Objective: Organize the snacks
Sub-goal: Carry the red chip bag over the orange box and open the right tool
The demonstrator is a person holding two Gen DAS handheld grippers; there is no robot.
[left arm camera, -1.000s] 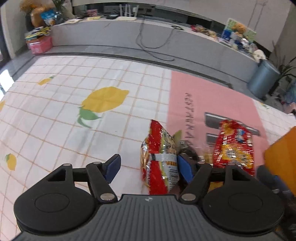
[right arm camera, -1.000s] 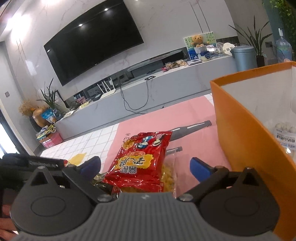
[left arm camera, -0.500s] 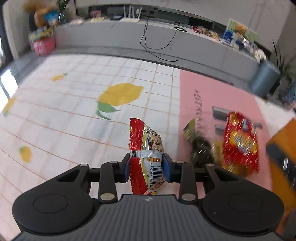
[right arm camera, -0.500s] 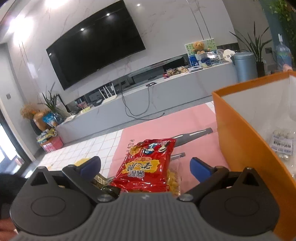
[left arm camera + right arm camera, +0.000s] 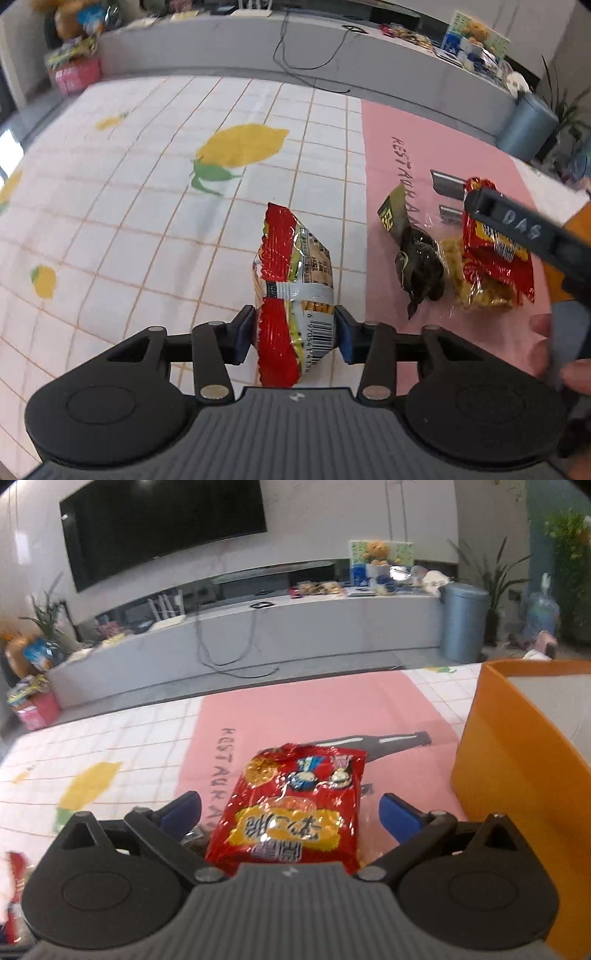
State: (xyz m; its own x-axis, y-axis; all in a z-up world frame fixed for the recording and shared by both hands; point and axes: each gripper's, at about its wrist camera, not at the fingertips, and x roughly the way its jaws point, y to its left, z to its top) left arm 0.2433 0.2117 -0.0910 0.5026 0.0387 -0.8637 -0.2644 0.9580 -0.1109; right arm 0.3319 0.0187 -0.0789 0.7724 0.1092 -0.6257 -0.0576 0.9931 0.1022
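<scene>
On the desk (image 5: 110, 192), the left hand-held gripper (image 5: 293, 334), jaws just eased wider, still pinched a light, crinkly red-and-silver snack packet (image 5: 293, 280) by its lower seam, while the right hand-held gripper (image 5: 290, 812) gaped wide around a slippery red snack bag (image 5: 295, 816) beside the orange box (image 5: 517, 775), not yet squeezing

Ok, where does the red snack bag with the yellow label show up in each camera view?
Left wrist view: the red snack bag with the yellow label lies at the right on the pink mat, partly behind the right claw's dark body.
Right wrist view: the same bag sits low in the centre, between the open right claw fingers.
Shared landmark: the pink mat with its grey lettering.
</scene>
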